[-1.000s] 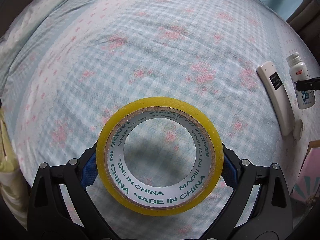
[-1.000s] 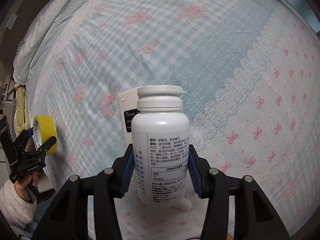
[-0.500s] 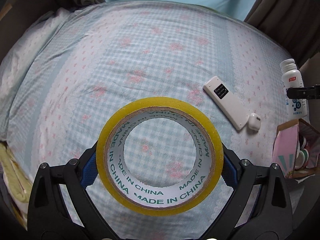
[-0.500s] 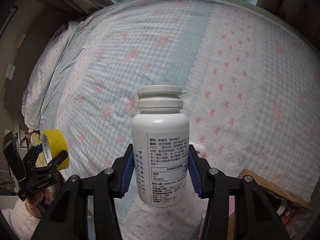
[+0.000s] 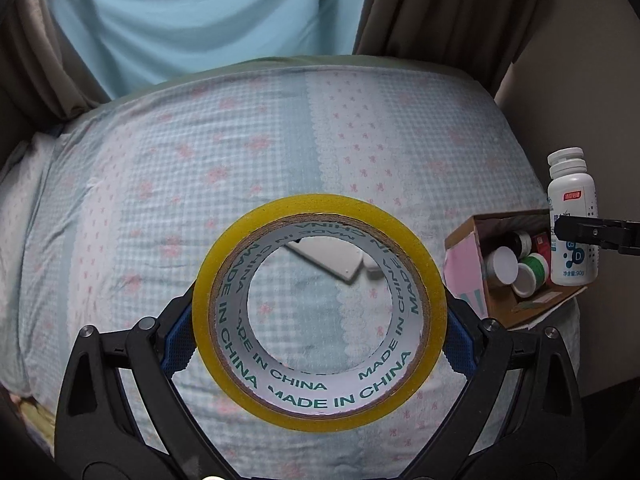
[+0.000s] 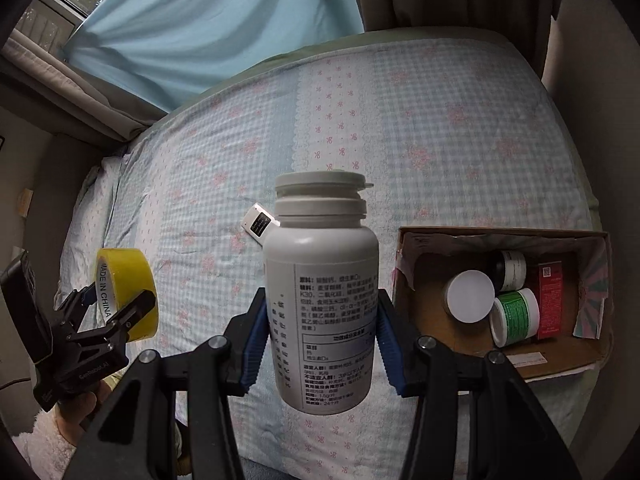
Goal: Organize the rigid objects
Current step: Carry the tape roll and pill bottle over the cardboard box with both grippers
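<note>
Here 2 hand-held grippers: left hand-held gripper (image 5: 319,326) grasps 1 tape roll (image 5: 424,280), right hand-held gripper (image 6: 320,338) 1 pill bottle (image 6: 320,256); remote (image 6: 259,225) half hidden.

- Left claw (image 5: 320,320) clamps the yellow tape roll (image 5: 319,296) above the bed (image 5: 160,184).
- Cardboard box (image 5: 464,264) sits right, holding jars.
- White bottle (image 5: 572,216) is gripped over it.

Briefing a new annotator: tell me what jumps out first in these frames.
The yellow tape roll, printed MADE IN CHINA, fills the left wrist view, clamped in the left gripper. The white pill bottle stands upright in the right gripper above the bed. To its right, an open cardboard box holds small jars.
</note>
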`<state>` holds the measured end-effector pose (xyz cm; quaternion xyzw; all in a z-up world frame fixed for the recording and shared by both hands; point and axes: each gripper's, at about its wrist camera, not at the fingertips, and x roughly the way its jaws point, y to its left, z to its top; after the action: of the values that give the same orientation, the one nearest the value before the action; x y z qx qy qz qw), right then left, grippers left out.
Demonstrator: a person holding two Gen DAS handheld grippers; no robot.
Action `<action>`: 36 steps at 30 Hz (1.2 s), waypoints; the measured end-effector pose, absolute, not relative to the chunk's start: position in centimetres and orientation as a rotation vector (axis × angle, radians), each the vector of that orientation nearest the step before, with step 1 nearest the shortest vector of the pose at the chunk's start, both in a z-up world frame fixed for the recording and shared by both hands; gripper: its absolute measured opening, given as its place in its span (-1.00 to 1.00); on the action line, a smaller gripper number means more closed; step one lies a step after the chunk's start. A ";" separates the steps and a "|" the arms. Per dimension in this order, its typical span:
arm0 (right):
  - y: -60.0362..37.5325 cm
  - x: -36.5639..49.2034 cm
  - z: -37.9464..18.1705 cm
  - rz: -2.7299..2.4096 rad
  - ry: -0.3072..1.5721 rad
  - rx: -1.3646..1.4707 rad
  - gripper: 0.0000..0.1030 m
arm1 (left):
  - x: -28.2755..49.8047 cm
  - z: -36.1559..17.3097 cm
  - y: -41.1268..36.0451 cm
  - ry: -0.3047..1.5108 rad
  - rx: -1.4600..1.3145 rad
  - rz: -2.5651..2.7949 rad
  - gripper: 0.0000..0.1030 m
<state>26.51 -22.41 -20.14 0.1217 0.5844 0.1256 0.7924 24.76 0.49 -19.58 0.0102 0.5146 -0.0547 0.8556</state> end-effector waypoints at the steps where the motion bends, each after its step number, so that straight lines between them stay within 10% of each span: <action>1: -23.5 25.9 -19.8 0.254 1.249 0.271 -0.11 | 24.9 -19.3 -0.8 1.076 0.027 -0.136 0.88; 15: -40.6 21.7 -18.6 0.035 1.222 0.326 -0.11 | 27.1 -19.2 -19.5 1.093 0.099 -0.363 0.87; 36: -47.5 26.1 -33.8 -0.002 1.447 0.029 -0.11 | 27.8 -34.7 -30.4 1.330 0.420 -0.385 0.88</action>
<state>26.10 -47.51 -33.76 0.0132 0.6619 -0.0009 0.7495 27.84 -30.45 -34.70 0.1919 0.6085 -0.1760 0.7496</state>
